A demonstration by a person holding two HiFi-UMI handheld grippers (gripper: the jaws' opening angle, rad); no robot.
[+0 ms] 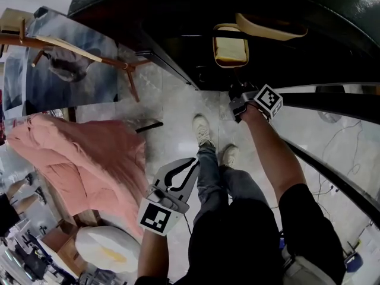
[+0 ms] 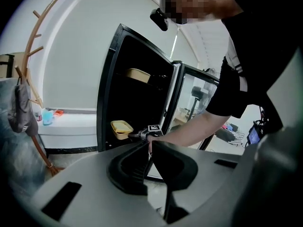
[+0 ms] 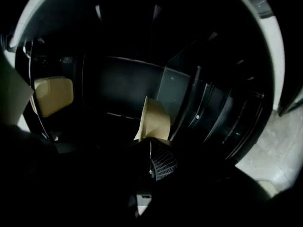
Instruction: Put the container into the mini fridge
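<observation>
Trouble could have come from the right gripper [image 3: 150, 144], whose closed jaws ended right at the edge of the container [image 1: 230, 51]. A careless nudge or a snag on the rim might have tipped it or dragged it off the lower shelf of the mini fridge [image 2: 105, 98], where it sat near the front. Whether the tips actually touched it could not be told. The right arm reached forward, nearly straight, into the open fridge. The left gripper [image 1: 189, 166] hung low by the person's thigh, jaws together and empty, pointing toward the fridge.
</observation>
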